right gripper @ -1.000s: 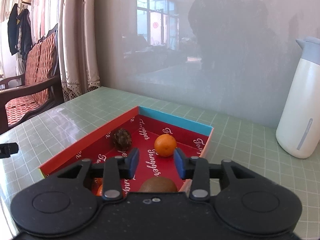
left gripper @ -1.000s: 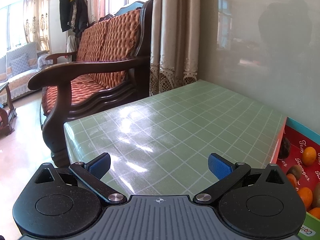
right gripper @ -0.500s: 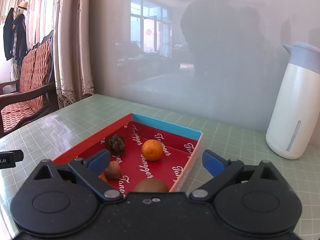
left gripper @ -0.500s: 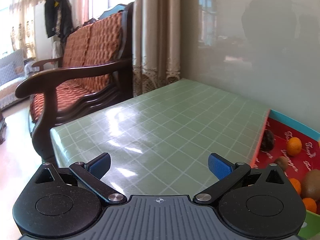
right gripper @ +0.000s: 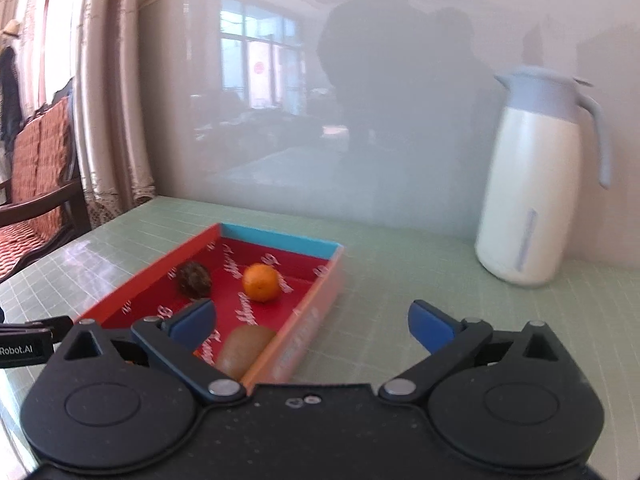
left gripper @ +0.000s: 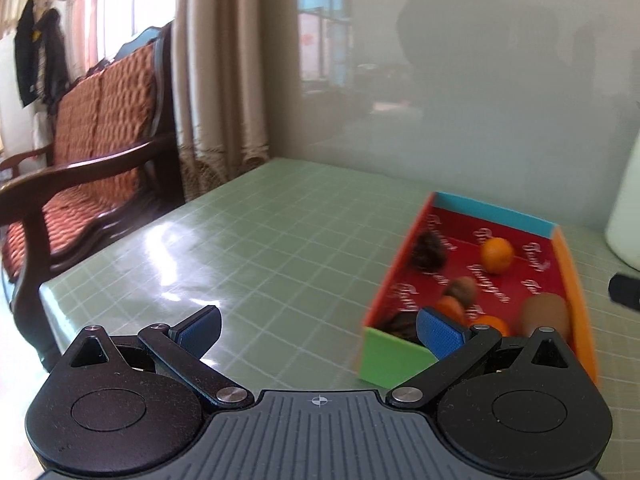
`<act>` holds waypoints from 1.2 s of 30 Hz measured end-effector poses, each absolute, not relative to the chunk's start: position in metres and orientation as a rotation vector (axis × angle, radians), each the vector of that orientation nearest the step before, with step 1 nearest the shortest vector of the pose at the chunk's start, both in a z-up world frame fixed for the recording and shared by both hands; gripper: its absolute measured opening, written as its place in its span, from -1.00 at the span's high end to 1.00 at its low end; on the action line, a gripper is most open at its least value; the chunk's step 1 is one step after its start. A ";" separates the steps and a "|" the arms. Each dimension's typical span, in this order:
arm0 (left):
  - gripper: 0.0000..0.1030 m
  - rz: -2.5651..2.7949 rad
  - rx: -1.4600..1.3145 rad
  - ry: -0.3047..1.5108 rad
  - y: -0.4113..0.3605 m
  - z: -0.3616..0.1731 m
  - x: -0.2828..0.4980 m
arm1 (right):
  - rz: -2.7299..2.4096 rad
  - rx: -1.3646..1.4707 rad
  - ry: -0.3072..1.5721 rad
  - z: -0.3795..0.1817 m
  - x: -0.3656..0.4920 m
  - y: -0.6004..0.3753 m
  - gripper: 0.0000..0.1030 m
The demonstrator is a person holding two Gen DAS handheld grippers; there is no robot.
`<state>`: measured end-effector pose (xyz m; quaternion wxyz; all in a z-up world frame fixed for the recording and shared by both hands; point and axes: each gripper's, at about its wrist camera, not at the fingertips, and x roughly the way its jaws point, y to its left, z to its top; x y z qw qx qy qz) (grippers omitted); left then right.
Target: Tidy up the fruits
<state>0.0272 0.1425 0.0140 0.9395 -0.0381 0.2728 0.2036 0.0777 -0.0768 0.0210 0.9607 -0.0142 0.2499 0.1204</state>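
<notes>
A red cardboard tray [left gripper: 570, 276] with a blue far wall and green near end lies on the green checked table. It holds an orange [left gripper: 497, 255], a dark pinecone-like fruit [left gripper: 429, 253], a kiwi [left gripper: 545, 314] and several other fruits near the front. My left gripper [left gripper: 318, 328] is open and empty, left of the tray's near end. In the right wrist view the tray [right gripper: 316, 248] holds the orange [right gripper: 261, 282], dark fruit [right gripper: 195, 279] and kiwi [right gripper: 245, 350]. My right gripper [right gripper: 312, 320] is open and empty, over the tray's right wall.
A white thermos jug [right gripper: 532, 196] stands at the back right by the glossy wall. A wooden armchair [left gripper: 80, 152] with orange cushions stands off the table's left edge, with curtains [left gripper: 220, 80] behind it. The left gripper's body [right gripper: 28, 338] shows at the left edge.
My right gripper opened wide, pulled back and swung right. My left gripper swung right, bringing the tray into view. Both stay empty.
</notes>
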 end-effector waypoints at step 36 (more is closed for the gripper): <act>-1.00 0.245 -0.022 0.512 0.093 0.069 -0.043 | 0.106 -0.015 0.502 0.038 -0.019 -0.103 -0.99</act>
